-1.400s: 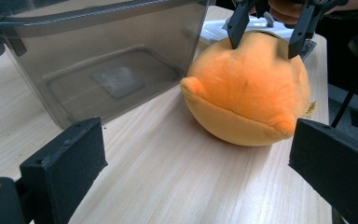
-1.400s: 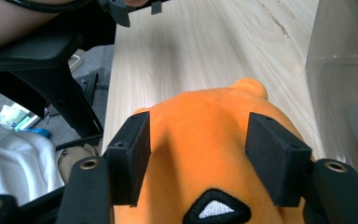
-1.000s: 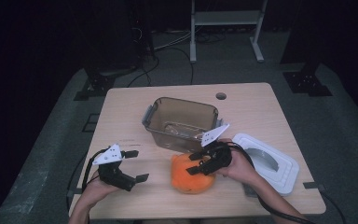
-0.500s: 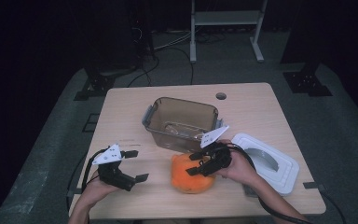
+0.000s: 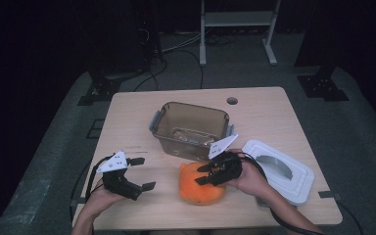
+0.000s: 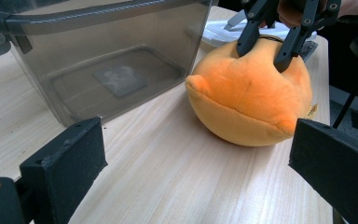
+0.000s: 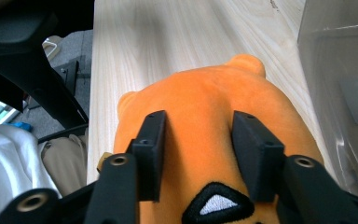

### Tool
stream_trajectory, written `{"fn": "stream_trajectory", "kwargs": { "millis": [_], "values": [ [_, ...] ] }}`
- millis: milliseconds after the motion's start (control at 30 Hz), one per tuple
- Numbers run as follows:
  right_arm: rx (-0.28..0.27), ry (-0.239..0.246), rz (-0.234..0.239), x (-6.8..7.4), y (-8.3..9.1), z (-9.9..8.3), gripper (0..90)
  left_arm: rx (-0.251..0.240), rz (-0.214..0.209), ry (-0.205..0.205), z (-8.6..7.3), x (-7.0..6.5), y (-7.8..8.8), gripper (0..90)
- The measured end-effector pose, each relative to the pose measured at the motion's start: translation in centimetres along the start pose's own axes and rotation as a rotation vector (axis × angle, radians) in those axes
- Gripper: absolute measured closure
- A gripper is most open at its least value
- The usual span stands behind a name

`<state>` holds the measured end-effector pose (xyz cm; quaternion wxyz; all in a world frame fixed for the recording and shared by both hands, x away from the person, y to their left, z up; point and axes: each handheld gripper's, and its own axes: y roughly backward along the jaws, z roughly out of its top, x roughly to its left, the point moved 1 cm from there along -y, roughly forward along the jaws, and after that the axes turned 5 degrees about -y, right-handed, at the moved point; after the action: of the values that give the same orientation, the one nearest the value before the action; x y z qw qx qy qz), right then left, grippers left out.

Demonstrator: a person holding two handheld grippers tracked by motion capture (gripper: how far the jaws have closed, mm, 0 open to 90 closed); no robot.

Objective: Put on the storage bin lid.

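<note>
Right gripper (image 7: 198,154) jaws have just been closing and now pinch the orange plush toy (image 5: 201,183); left gripper (image 5: 139,173) sits spread wide on the table (image 5: 274,112).

A light wood-grain table (image 5: 127,117) with rounded corners carries three things. A smoky, see-through plastic tub (image 5: 191,128) with grey side latches stands open near the middle, slightly toward the far side. Just in front of it, toward the near edge, an orange plush toy (image 5: 196,188) sits on the bare wood, close beside the tub's front wall without clearly touching it. At the right, near that edge, lies a white lid (image 5: 281,171) with a grey handle, flat on the surface. A small round hole (image 5: 232,101) is cut in the tabletop at the far side.
</note>
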<state>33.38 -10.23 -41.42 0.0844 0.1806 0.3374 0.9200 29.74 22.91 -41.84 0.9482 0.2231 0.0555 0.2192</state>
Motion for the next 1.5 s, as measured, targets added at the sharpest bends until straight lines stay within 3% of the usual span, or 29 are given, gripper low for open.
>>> {"fn": "stream_trajectory", "kwargs": {
  "millis": [533, 1000, 1400, 1500],
  "values": [
    [0.006, -0.022, 0.003, 0.5, 0.3, 0.3, 70.8, 0.003, 0.001, -0.004, 0.0, 0.1, 0.1, 2.9],
    [0.023, -0.062, 0.053, 0.8, 0.7, 1.4, 75.4, -0.001, 0.023, 0.004, -0.3, 0.5, 0.5, 2.8],
    [-0.033, -0.041, 0.095, 2.0, 2.9, 4.1, 75.3, -0.01, 0.043, 0.019, -0.6, 0.9, 1.0, 2.9],
    [-0.046, -0.024, 0.102, 2.6, 3.8, 5.6, 75.3, -0.004, 0.043, 0.021, -0.6, 1.0, 1.0, 2.9]
  ]
}}
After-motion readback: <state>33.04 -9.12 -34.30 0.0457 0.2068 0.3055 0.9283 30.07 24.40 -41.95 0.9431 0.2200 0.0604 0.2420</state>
